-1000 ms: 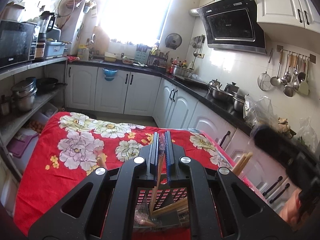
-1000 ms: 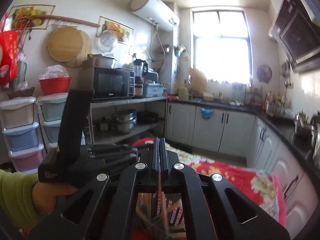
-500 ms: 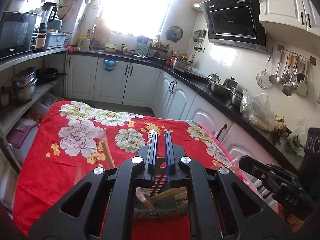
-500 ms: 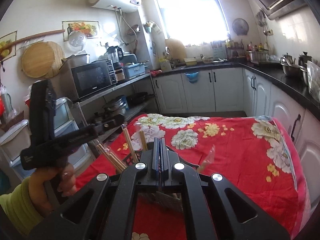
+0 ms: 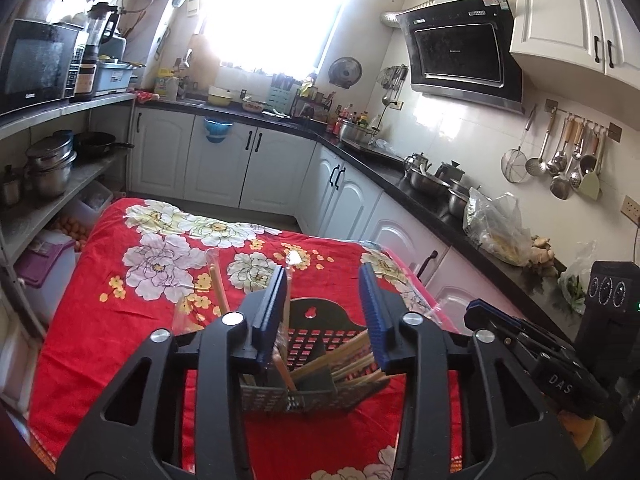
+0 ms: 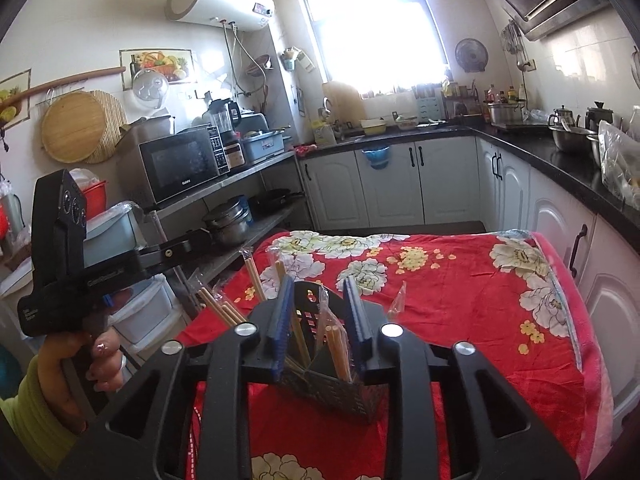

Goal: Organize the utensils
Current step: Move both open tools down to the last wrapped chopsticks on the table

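Red floral cloth (image 5: 132, 320) covered the kitchen table, with the black perforated holder (image 5: 308, 384) near its front edge. Left gripper (image 5: 324, 320) and right gripper (image 6: 320, 320) were both held released above the holder, where wrapped chopsticks (image 6: 336, 344) stood upright, apparently so sorted.

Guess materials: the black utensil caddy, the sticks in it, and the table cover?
Utensil caddy: looks like matte black moulded plastic, with a perforated grid wall and keyhole hanging slot.
Chopsticks: pale tan, dull, probably bamboo or wood; several sit in clear, glossy plastic sleeves.
Table cover: red floral woven fabric, given its soft wrinkles and draped edge.
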